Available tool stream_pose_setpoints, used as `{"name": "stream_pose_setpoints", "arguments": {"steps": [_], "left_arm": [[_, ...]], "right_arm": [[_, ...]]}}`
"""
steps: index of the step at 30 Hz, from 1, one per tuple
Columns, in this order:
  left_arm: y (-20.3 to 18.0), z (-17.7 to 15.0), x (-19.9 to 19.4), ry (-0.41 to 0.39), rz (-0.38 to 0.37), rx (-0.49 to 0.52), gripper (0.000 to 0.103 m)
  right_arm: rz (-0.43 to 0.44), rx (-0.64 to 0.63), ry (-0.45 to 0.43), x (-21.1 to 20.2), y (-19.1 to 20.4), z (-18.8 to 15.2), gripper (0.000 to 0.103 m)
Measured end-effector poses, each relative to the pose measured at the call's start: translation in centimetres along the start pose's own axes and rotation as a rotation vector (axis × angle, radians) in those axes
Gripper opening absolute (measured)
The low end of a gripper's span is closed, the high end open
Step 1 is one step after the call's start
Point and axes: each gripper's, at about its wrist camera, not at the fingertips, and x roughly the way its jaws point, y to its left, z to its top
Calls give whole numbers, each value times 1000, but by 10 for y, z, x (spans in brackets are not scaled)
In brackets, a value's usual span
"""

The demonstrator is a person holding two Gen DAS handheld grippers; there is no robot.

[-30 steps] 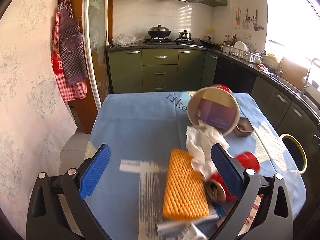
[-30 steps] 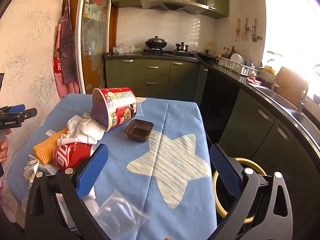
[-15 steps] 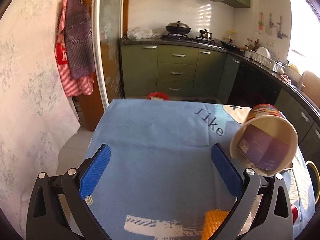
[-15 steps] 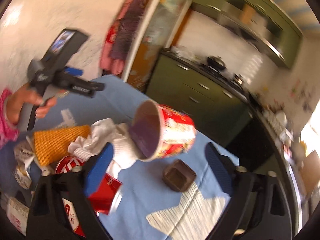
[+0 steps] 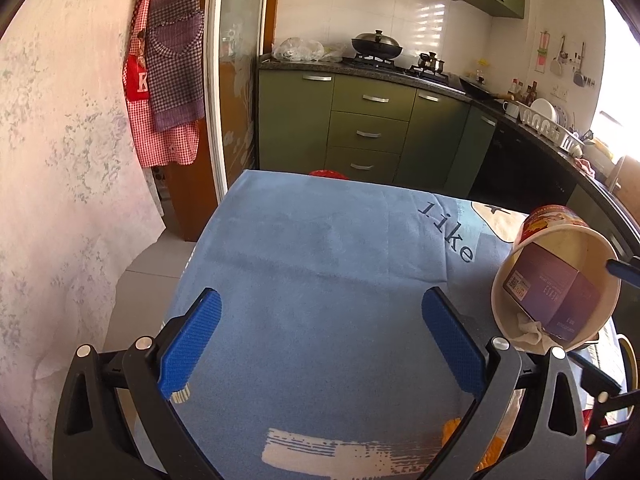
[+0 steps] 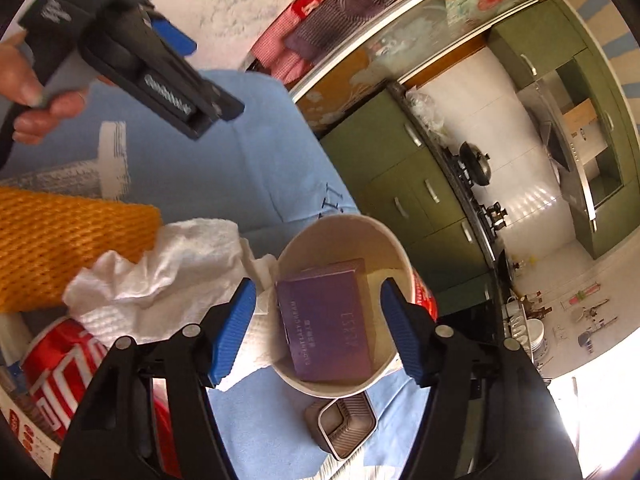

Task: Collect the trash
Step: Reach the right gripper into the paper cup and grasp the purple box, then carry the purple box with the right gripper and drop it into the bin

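Observation:
A paper noodle cup (image 6: 340, 240) lies on its side with a purple box (image 6: 328, 320) inside it, mouth facing my right gripper (image 6: 318, 292). The right jaws are closing with the cup's mouth between them, and the pads do not clearly press on it. A crumpled white tissue (image 6: 168, 264) lies against the cup's left side, next to an orange foam net (image 6: 72, 244) and a red can (image 6: 60, 376). My left gripper (image 5: 320, 298) hangs open over bare blue tablecloth (image 5: 320, 240), with the cup (image 5: 572, 244) off to its right.
A small brown plastic tray (image 6: 344, 428) sits just below the cup. A yellow-rimmed bin (image 5: 630, 364) stands past the table's right edge. A hand holds the left gripper (image 6: 160, 76) above the cloth. Green kitchen cabinets (image 5: 368, 132) line the far wall.
My right gripper rolled and swung left onto the cup, its jaws narrowing around the mouth. My left gripper slid left off the trash pile to bare cloth.

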Motion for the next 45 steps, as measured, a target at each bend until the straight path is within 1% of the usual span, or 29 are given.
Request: {"name": "stream_pose_setpoints", "arguments": {"steps": [5,9,12,15,16,17,18,22,25,31,33,35,41,45], "left_arm": [[3,0,-1,1,-8,-9,99],[2,0,-3,3,-13,-8,99],[1,-1,-3,7,-18,-5,99],[-2,-2,-2,10,-17,4,99],[-2,-2,-2,12,-18,4,99],[-2,-2,-2,12,-21,5,99],[-3,-2,-2,12,-21,6,99],[-3,-1,-1,15,-22,6,99],[-3,-2,-1,19,-22,7,99],[-3,-1,-1,17,-21,6,99],[-2,-1,-1,18,-24,4,99],[-2,-1,-2,16,-26,5,99],[-3,-1,-5,7,-33,7,99],[-3,-1,-4,10,-35,7,99]], "right_arm": [[-26,-65,40,17,11,4,61],[-97,-115,71,33,16,3,63],[-75,-98,76,37,12,4,65],[-63,-99,111,40,9,7,70],[-58,-103,113,41,7,8,70],[-57,-97,116,42,5,8,66],[-63,-94,118,44,5,9,52],[-68,-107,91,43,10,7,52],[-70,-112,49,33,14,4,52],[-59,-82,-71,-9,14,-5,52],[-28,-47,-101,-22,9,-11,52],[44,33,-114,-33,-4,-18,52],[140,179,-165,-61,-26,-35,52],[213,259,-182,-80,-34,-42,52]]}}
